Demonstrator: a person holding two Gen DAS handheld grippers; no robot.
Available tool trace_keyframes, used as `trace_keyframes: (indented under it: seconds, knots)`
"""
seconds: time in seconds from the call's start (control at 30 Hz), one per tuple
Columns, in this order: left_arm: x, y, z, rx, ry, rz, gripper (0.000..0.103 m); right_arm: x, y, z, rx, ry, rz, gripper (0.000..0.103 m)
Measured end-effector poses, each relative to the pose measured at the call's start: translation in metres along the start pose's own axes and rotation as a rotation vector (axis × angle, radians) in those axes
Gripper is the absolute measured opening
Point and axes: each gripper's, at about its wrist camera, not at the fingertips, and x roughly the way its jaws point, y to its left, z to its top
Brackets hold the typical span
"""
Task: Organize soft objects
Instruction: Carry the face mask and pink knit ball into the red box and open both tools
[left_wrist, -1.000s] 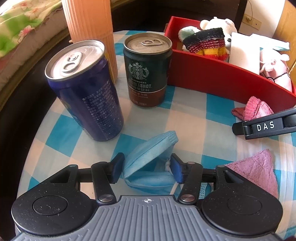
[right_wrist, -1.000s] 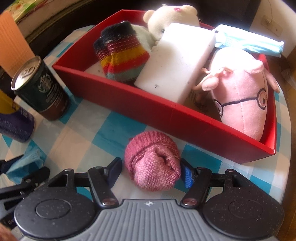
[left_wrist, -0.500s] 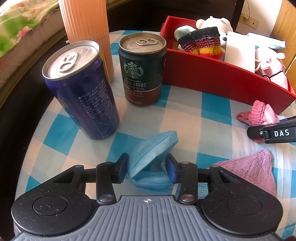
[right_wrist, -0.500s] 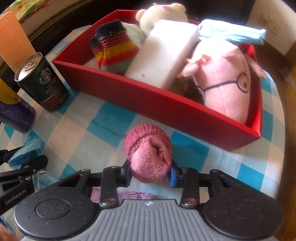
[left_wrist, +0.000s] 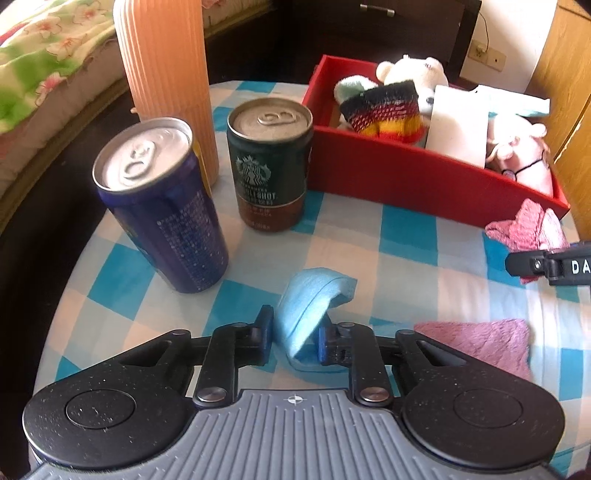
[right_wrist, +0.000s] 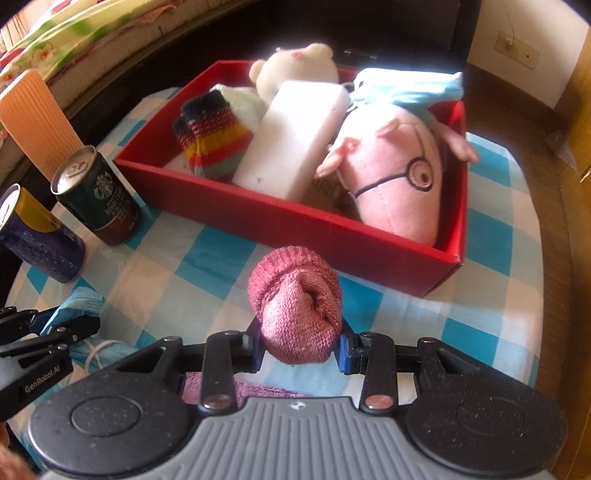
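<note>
- The left gripper (left_wrist: 293, 338) has just been closing its jaws on the blue face mask (left_wrist: 308, 310); a second ago they stood wide on either side of it, and now they are clamped on it, folding the thin cloth into a tall, narrow pleat at the near middle of the worktop (left_wrist: 406, 236).
- The right gripper (right_wrist: 300, 349) has also just been closing its jaws, and they now pinch the pink knitted sock (right_wrist: 295, 308). Compared with the picture a second ago, the rolled sock sits higher against the checked cloth, so it looks lifted off the surface.
- Judgement: both soft items are now secured, so each is ready to be carried to the red box (right_wrist: 332, 229), which lies just beyond the sock, at the far right of the worktop.
- The box already holds a striped knitted sock (right_wrist: 214, 138), a white foam block (right_wrist: 291, 136), a pink plush pig (right_wrist: 399, 188), a white plush bear (right_wrist: 295, 64) and another blue mask (right_wrist: 410, 88).
- A flat mauve knitted piece (left_wrist: 476, 341) lies on the worktop at near right, not yet gathered.
- The hard things stand at far left: a blue can (left_wrist: 166, 206), a dark green coffee can (left_wrist: 269, 170) and a ribbed orange cylinder (left_wrist: 166, 66).
</note>
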Motion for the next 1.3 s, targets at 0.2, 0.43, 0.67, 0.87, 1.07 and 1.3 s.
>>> trace_keyframes:
  seconds: [0.2,0.43,0.67,0.87,1.07,1.3]
  knots:
    - [-0.019,0.001,0.01,-0.049,-0.021,-0.052,0.019,-0.012,-0.01,-0.002,0.017,-0.028,0.009,0.014]
    - [-0.038,-0.003,0.022,-0.038,-0.061,-0.039,0.019,-0.034,-0.022,0.001,0.04,-0.076,0.01,0.014]
    - [-0.069,-0.009,0.038,-0.028,-0.119,-0.043,0.019,-0.072,-0.028,0.003,0.053,-0.148,0.02,0.014]
    - [-0.1,-0.024,0.061,-0.002,-0.186,-0.047,0.019,-0.111,-0.026,0.002,0.029,-0.217,0.024,0.014]
    - [-0.128,-0.045,0.085,0.04,-0.252,-0.052,0.02,-0.143,-0.02,0.008,0.011,-0.28,0.021,0.014]
    - [-0.158,-0.067,0.114,0.077,-0.313,-0.043,0.02,-0.18,-0.011,0.024,-0.005,-0.353,0.012,0.014]
